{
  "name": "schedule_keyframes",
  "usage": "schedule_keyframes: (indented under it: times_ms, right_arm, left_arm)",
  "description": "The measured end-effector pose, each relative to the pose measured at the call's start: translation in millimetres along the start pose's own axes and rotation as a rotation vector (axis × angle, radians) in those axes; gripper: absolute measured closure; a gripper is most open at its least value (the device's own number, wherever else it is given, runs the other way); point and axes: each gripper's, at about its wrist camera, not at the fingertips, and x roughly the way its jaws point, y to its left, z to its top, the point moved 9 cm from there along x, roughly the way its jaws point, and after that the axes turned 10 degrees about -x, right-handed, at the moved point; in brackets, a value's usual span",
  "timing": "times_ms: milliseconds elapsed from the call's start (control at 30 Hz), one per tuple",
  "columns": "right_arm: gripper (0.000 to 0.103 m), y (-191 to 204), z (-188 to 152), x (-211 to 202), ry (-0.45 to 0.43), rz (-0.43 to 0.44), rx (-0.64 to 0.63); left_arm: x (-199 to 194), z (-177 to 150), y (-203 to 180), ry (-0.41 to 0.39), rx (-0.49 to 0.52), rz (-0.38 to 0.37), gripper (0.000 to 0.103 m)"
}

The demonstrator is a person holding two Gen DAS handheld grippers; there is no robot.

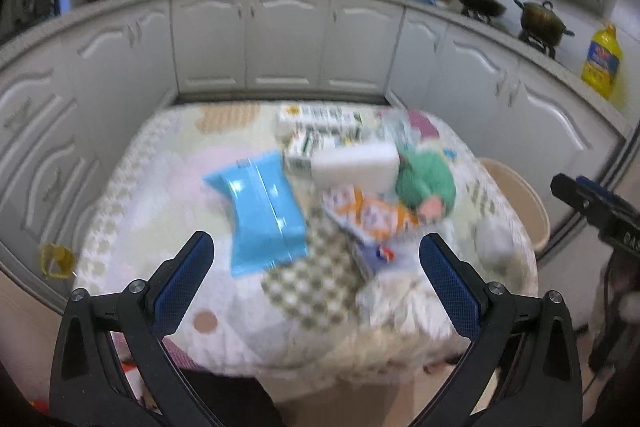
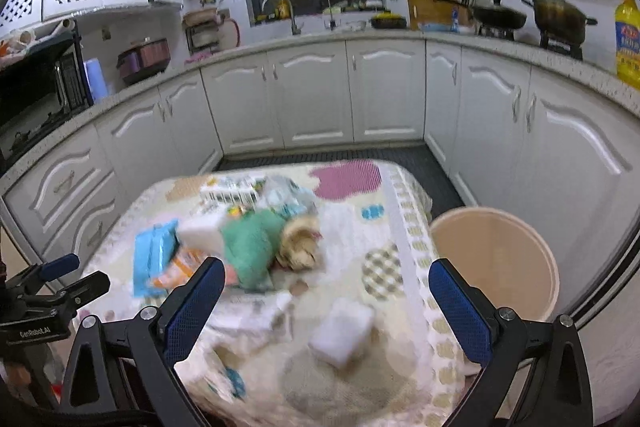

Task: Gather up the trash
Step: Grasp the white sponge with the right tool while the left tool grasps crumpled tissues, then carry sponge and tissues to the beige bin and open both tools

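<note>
A cloth-covered table carries a blurred pile of litter. It holds a blue plastic pack, an orange snack wrapper, a white box, printed cartons and a green-clothed doll. A separate white block lies nearer the right gripper. My left gripper hovers open above the table's near side, nothing between its fingers. The right gripper is open too, above the white block. A beige bin stands at the table's right.
White kitchen cabinets wrap around behind the table, with a dark floor strip between. On the counter are pots, a yellow oil bottle and a microwave. The other gripper's body shows at each view's edge.
</note>
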Motion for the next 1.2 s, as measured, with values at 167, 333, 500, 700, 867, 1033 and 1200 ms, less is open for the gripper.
schedule_keyframes:
  times_ms: [167, 333, 500, 700, 867, 1033, 1200]
  right_arm:
    - [0.016, -11, -38, 15, 0.097, 0.019, -0.024]
    - [0.023, -12, -63, 39, 0.169, 0.082, 0.040]
    - [0.023, -6, -69, 64, 0.204, 0.119, 0.068]
    - [0.053, -4, -75, 88, 0.238, 0.136, 0.083]
    - [0.062, -10, -74, 83, 0.215, 0.162, 0.121]
    - [0.063, -14, -61, 63, 0.164, 0.161, 0.108]
    - [0.064, -23, -53, 49, 0.132, 0.142, 0.106]
  left_arm:
    - [16, -31, -11, 0.079, 0.022, -0.043, 0.001]
    - [40, -52, -32, 0.146, 0.053, -0.069, 0.001]
    - [59, -61, -50, 0.173, 0.068, -0.072, 0.007]
    - [80, -73, -60, 0.240, 0.076, -0.090, 0.038]
    - [69, -72, -62, 0.267, 0.067, -0.179, 0.072]
    - [50, -68, -60, 0.271, 0.078, -0.188, 0.075]
    - [27, -54, -69, 0.260, 0.087, -0.244, 0.075]
